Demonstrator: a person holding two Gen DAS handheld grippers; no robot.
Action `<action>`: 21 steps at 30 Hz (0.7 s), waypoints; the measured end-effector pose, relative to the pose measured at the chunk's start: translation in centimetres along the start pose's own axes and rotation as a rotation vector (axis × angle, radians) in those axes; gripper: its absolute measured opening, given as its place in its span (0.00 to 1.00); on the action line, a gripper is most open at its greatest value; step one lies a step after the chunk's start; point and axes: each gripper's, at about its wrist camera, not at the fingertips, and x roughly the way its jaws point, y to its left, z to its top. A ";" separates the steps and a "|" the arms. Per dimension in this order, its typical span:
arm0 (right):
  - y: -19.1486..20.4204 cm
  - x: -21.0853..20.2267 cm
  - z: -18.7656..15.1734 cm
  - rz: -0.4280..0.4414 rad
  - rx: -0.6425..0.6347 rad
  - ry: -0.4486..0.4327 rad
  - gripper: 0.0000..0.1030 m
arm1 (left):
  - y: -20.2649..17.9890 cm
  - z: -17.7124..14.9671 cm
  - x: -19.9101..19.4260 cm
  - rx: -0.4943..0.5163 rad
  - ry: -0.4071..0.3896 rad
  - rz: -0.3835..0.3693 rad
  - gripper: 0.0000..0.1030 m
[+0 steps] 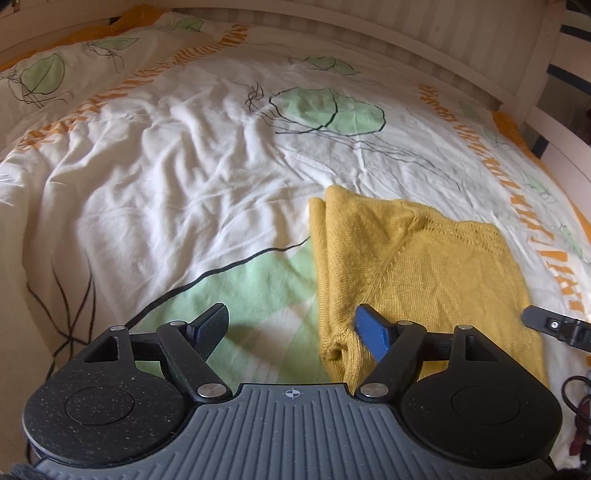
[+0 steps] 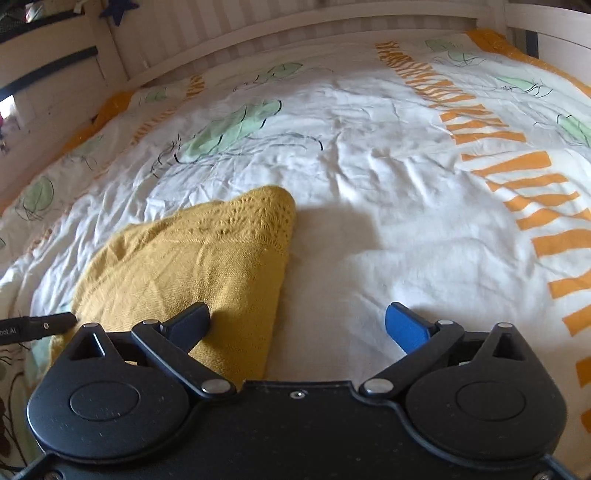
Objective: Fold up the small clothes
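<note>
A mustard-yellow knitted garment [image 1: 413, 273] lies folded flat on the bed, with a lacy band along its far edge. My left gripper [image 1: 291, 328] stands open at the garment's near left corner. Its right finger [image 1: 371, 332] hovers over the knit and its left finger [image 1: 212, 326] is over bare duvet. In the right wrist view the garment [image 2: 192, 266] fills the lower left. My right gripper [image 2: 299, 325] is wide open at its right edge, the left finger [image 2: 192, 325] above the knit. Neither gripper presses on the cloth.
The duvet [image 1: 177, 177] is white with green leaves and orange stripes, and wrinkled. A pillow [image 1: 74, 66] lies at the far left. A white slatted bed frame [image 2: 258, 33] runs along the far side. Dark cables [image 1: 576, 398] hang off the near right edge.
</note>
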 end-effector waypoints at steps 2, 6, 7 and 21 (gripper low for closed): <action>0.3 -1.4 0.2 0.017 -0.009 -0.027 1.00 | -0.2 0.0 -1.2 0.012 -0.028 0.011 0.72; 1.5 -4.3 0.3 0.031 -0.022 -0.072 1.00 | -1.7 0.2 -3.8 0.055 -0.061 0.026 0.72; 1.8 -4.9 0.3 0.038 -0.023 -0.074 1.00 | -2.2 0.2 -4.6 0.069 -0.073 0.030 0.72; 3.9 -10.3 -2.0 0.068 -0.052 -0.036 0.99 | -6.9 -0.8 -10.0 0.103 -0.022 0.033 0.73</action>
